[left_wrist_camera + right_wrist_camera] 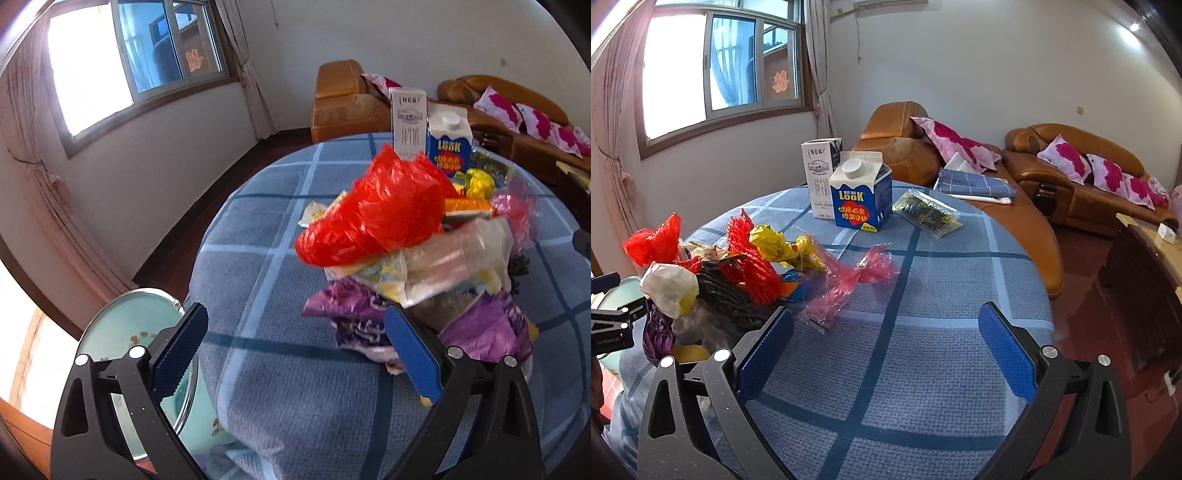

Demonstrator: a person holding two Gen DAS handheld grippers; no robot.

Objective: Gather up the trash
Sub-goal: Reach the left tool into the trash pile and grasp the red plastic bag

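Left gripper (295, 354) is hanging with jaws spread wide, nothing between the pads. Bare tablecloth (280, 398) is lying directly ahead of it; the table edge is curving away just to its left, and a pale green bin (122, 332) is sitting below that edge, behind its left finger. The trash pile (413, 266) is sitting ahead-right, purple wrapper (487, 328) touching or just behind the right finger (cannot tell which).

Right gripper (886, 350) is also spread, empty, hovering over open cloth. Room ahead of it is clear up to the cartons; the table rim is dropping off just right of its right finger. The pile is crowding its left finger.

Count: two cartons standing far ahead, touching or nearly so (white carton (822, 177), blue carton (860, 195)). One dark snack packet (927, 212) is lying flat right of them. One pink film (849, 284) is lying loose ahead-left. Red bag (373, 214) is topping the pile, yellow wrapper (775, 243) beside it (rest of pile too tangled to count).
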